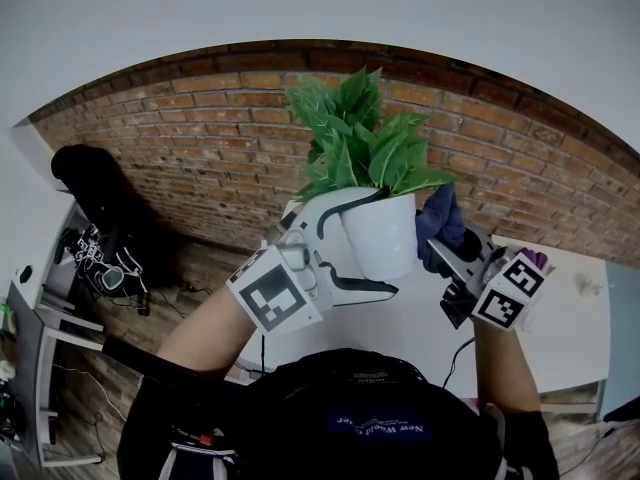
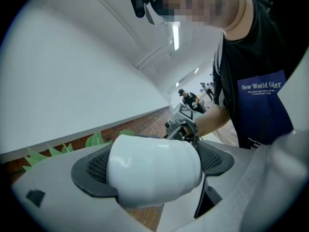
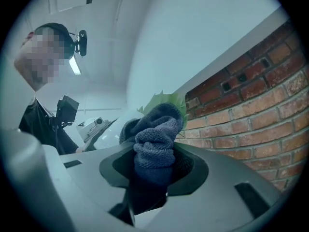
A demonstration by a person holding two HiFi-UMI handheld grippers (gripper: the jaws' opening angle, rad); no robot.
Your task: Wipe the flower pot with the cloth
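A white flower pot [image 1: 385, 236] with a green leafy plant [image 1: 362, 136] is held up in the air above the white table [image 1: 560, 313]. My left gripper [image 1: 345, 230] is shut on the pot, its dark pads [image 2: 94, 170] pressing both sides of the white pot [image 2: 154, 170]. A dark blue cloth [image 1: 440, 223] is bunched against the pot's right side. My right gripper [image 1: 450, 253] is shut on the cloth [image 3: 157, 149], which bulges out past the jaws; the pot [image 3: 118, 124] and leaves [image 3: 164, 100] show just behind it.
A brick wall [image 1: 200, 158] runs behind the table. At the left stand a dark chair [image 1: 95, 193] and a grey desk edge [image 1: 30, 348] with cables. A small purple item [image 1: 535, 258] lies on the table beyond my right gripper.
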